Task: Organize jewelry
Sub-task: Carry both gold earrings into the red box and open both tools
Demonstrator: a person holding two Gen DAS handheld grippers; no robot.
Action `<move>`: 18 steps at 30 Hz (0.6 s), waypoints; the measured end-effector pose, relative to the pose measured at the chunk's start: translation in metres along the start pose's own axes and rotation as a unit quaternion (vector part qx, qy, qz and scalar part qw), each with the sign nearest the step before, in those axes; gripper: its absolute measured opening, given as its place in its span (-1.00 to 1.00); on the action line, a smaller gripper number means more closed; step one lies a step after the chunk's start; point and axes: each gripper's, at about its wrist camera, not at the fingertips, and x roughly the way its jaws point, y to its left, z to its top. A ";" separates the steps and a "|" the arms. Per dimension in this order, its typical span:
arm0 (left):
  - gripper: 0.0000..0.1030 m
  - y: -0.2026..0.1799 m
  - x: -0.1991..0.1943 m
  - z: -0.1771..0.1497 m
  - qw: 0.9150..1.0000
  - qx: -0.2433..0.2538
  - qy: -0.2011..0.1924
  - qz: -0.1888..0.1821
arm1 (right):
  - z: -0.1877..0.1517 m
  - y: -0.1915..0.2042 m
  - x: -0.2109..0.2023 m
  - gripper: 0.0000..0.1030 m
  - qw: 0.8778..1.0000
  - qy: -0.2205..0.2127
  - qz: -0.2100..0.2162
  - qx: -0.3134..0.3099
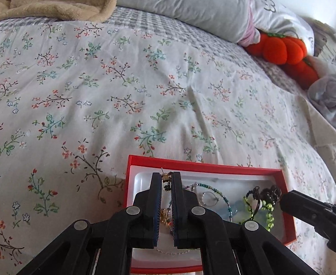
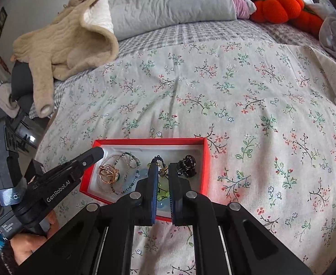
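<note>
A red box (image 1: 131, 183) with a white liner lies on the floral bedspread; it also shows in the right wrist view (image 2: 205, 160). It holds beaded strands (image 1: 216, 194), gold rings (image 2: 109, 174), green beads (image 1: 267, 213) and a black piece (image 2: 187, 163). My left gripper (image 1: 167, 178) is shut on a small gold earring (image 1: 166, 180) over the box's far left corner. My right gripper (image 2: 163, 168) is shut on a small gold piece (image 2: 162, 171) with a dark beaded cord over the box's middle.
A beige fleece garment (image 2: 71, 43) lies at the back left. Grey pillows (image 1: 186, 2) and an orange plush pumpkin (image 1: 280, 48) sit at the head of the bed. The floral bedspread (image 1: 122, 91) spreads beyond the box.
</note>
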 end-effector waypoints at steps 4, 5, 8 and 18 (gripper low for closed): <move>-0.94 -0.003 0.005 0.002 1.000 -0.002 -0.004 -0.003 | 0.004 -0.002 0.007 -0.82 1.000 0.005 0.002 0.004; -0.92 -0.004 0.005 0.002 1.000 -0.002 -0.004 -0.001 | 0.004 -0.002 0.008 -0.82 1.000 0.006 0.002 0.004; -0.58 -0.005 0.007 0.002 1.000 -0.004 0.005 0.004 | 0.005 -0.004 0.011 -0.82 1.000 0.008 0.002 0.004; 0.10 -0.011 -0.020 -0.006 1.000 0.003 0.005 0.028 | 0.014 -0.012 0.002 -0.39 0.999 -0.008 0.021 0.040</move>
